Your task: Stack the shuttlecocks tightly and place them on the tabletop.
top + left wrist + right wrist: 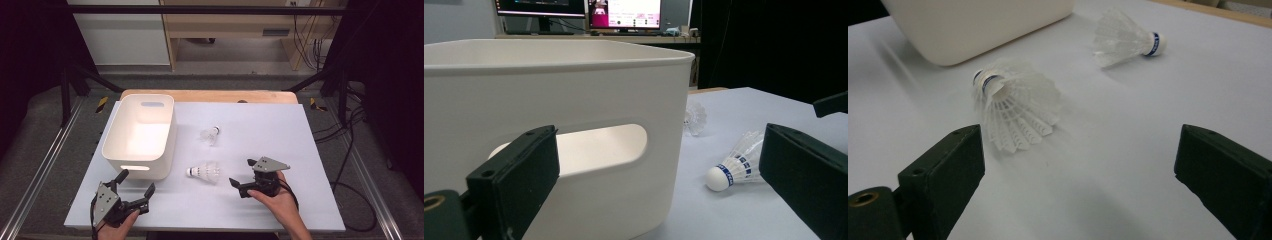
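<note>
1. The left hand-held gripper (135, 181) rests at the near left of the counter (310, 200), jaws spread with nothing between them, pointing at the near wall of the bin (115, 150).
2. The right hand-held gripper (241, 175) sits at the near right in a hand (280, 202), jaws spread wide and bare, aimed left toward the near shuttlecock (204, 171).
3. That shuttlecock lies on its side on the white counter, just ahead of the right jaws and apart from them. Its cork points toward the bin and its skirt toward the gripper; in the right gripper view (1015, 107) the skirt fans out toward the camera.
4. The bin, white with a slot handle (599, 150), stands left of the shuttlecock, close but not touching.
5. The far shuttlecock (210, 134) lies farther back, also on its side, right of the bin.
</note>
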A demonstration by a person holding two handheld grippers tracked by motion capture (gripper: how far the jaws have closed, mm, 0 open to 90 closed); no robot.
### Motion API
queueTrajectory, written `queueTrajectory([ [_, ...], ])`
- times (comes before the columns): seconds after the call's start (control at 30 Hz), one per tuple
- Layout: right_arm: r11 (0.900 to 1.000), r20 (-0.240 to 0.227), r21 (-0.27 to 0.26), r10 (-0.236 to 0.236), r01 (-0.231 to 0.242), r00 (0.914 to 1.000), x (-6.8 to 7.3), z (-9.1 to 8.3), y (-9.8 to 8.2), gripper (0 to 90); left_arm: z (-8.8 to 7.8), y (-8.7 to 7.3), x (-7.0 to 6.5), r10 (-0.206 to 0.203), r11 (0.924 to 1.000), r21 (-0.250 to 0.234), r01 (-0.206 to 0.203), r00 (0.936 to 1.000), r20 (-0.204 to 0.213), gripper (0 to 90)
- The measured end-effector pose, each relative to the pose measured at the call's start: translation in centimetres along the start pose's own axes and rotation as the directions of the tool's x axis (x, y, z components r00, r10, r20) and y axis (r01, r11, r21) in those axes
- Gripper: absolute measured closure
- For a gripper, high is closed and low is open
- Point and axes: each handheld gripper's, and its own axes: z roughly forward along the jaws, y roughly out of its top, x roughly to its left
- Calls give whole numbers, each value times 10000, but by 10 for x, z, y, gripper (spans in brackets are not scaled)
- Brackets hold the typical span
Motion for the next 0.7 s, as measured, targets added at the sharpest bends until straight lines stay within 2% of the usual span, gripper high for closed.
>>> queueTrajectory([
  [0.17, 9991, 385, -257, 345, -335, 9987, -7, -3, 0, 66, 0, 1, 1, -1, 10000, 5, 1, 10000, -59, 28],
  [0.5, 9959, 1045, -578, 757, -699, 9916, -14, -9, 0, 78, 1, 3, -4, 225, 9997, -18, -225, 9995, 242, 26],
  [0.7, 9952, 1036, -677, 781, -713, 9915, -10, -2, 10, 77, 3, 4, -4, 405, 9992, -68, -403, 9986, 340, 19],
])
